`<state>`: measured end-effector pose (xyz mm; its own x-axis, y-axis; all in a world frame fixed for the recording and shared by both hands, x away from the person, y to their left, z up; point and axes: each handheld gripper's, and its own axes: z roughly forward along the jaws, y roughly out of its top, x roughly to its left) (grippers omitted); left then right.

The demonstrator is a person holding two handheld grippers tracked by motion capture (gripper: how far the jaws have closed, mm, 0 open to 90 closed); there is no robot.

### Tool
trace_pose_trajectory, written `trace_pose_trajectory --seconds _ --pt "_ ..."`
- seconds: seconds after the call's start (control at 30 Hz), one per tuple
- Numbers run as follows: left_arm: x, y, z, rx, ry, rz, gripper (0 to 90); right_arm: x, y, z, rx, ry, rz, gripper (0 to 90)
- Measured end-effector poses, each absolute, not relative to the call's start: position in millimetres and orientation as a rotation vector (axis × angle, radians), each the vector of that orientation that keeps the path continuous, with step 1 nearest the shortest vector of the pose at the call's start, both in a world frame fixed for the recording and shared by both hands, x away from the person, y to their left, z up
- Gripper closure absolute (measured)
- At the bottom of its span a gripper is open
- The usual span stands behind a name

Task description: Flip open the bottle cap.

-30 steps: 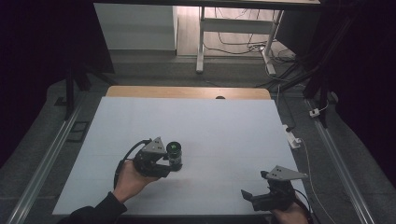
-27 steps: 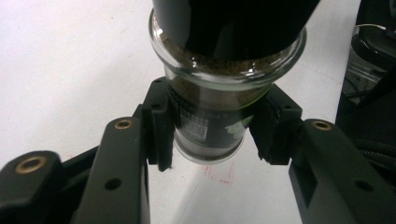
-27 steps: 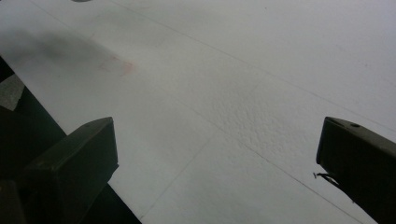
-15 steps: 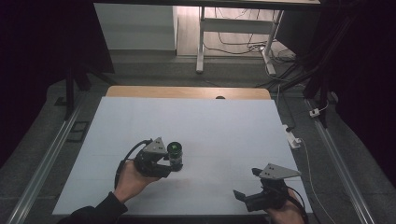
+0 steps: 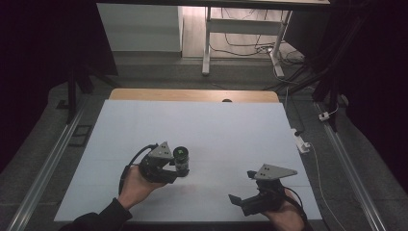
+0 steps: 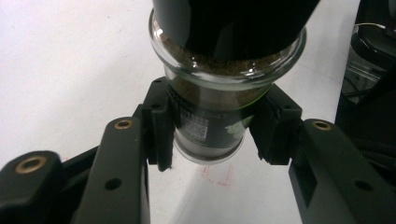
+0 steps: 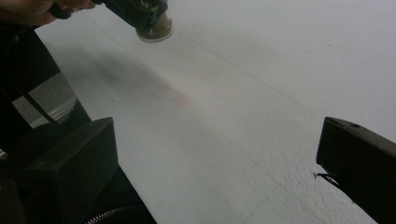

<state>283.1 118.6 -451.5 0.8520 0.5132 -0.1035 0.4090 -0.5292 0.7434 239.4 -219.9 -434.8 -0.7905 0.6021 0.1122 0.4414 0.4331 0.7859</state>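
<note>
White sheeting covers the worktop (image 5: 202, 125), which stands in a dim room with cables and a metal frame on the floor beyond its far edge. Jar (image 5: 181, 159): a small glass jar with a black cap, filled nearly to the neck with a brown granular powder; a printed label with a green edge wraps the lower body. It sits left of centre in the near half of the worktop. In the left tool's own view the jar (image 6: 219, 116) is clamped low on its body, one black pad (image 6: 159, 126) pressed to each side, with its base apparently raised a little off the surface, though contact cannot be ruled out. Holding below the widest part probably keeps the cap and neck free and the jar upright. Left tool (image 5: 168, 166): closed on the jar, held by a hand from the near-left. Right tool (image 5: 243, 192): near the front edge at the right, well apart from the jar, its jaws spread wide with nothing between them, apparently in readiness. Faint reddish marks (image 7: 168, 95) show on the sheet between the two tools.
</note>
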Motion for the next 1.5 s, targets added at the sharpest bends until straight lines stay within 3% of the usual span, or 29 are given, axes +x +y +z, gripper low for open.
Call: trace_pose_trajectory --seconds 0.63,1.13,1.23,1.27,1.37,1.4,1.5 --pt "285 117 -454 2.212 0.666 0.153 53.7 264 -176 -416 0.850 2.509 1.337 2.6" --pt "286 115 -455 2.206 0.672 0.148 53.7 272 -157 -406 0.737 2.555 1.377 41.7" --pt "287 114 -456 2.205 0.677 0.146 53.7 274 -151 -403 0.690 2.573 1.368 52.5" --pt "287 113 -457 2.207 0.676 0.147 53.8 275 -146 -402 0.667 2.588 1.372 59.9" --pt "287 112 -457 2.209 0.674 0.147 53.8 276 -141 -400 0.653 2.601 1.375 66.8" --pt "287 111 -458 2.207 0.674 0.146 53.7 278 -136 -400 0.629 2.612 1.384 74.5" --pt "288 110 -458 2.215 0.670 0.136 53.8 279 -131 -399 0.609 2.624 1.382 81.4"
